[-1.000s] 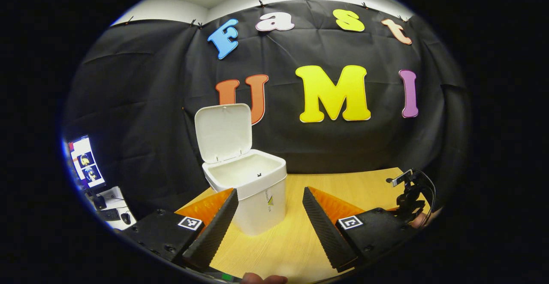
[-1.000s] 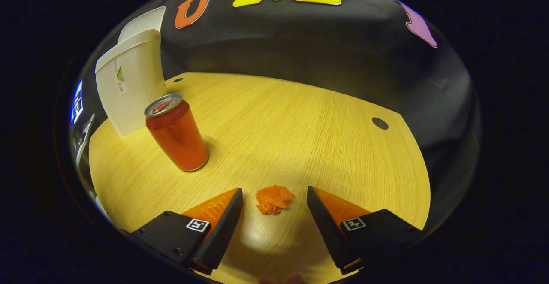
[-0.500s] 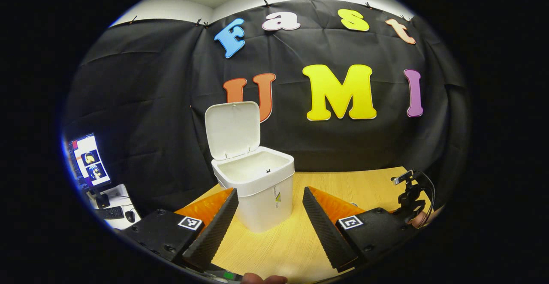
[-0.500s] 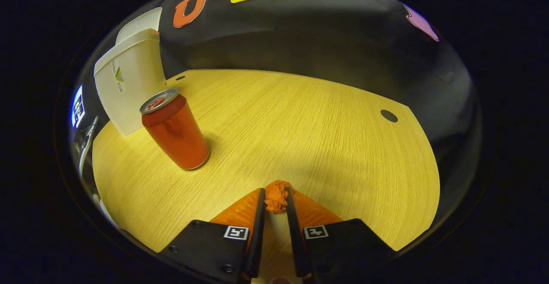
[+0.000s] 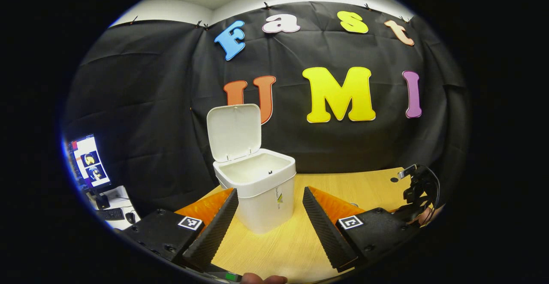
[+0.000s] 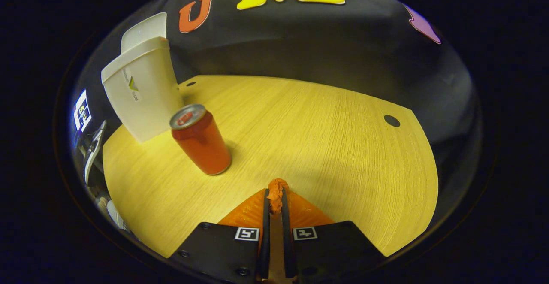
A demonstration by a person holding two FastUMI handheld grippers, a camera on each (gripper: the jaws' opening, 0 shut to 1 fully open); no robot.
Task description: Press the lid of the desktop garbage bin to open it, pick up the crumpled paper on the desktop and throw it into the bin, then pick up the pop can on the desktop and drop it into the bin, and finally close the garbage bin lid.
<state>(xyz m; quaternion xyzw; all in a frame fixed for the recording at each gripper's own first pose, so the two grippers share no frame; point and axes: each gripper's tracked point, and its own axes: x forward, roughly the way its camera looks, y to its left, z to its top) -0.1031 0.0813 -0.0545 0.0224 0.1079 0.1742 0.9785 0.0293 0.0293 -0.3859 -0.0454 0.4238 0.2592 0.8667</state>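
Note:
The white bin (image 5: 261, 198) stands on the wooden table with its lid (image 5: 233, 131) tipped up and back; it also shows at upper left in the right gripper view, bin (image 6: 143, 93). My left gripper (image 5: 270, 198) is open in front of the bin, holding nothing. My right gripper (image 6: 275, 196) is shut on the orange crumpled paper (image 6: 276, 191), squeezed flat between the fingers just above the tabletop. The red pop can (image 6: 200, 140) stands upright left of it, near the bin. The right gripper (image 5: 418, 189) and the hand holding it appear at far right in the left gripper view.
The wooden table (image 6: 309, 129) has a round cable hole (image 6: 391, 120) at the right. A monitor (image 5: 88, 161) with keyboard and mouse sits off the table's left side. Black cloth walls close the back.
My right gripper closed on the crumpled paper, squeezed it tighter and shifted; the can now sits nearer the middle of its view. The left gripper drifted slightly, still open.

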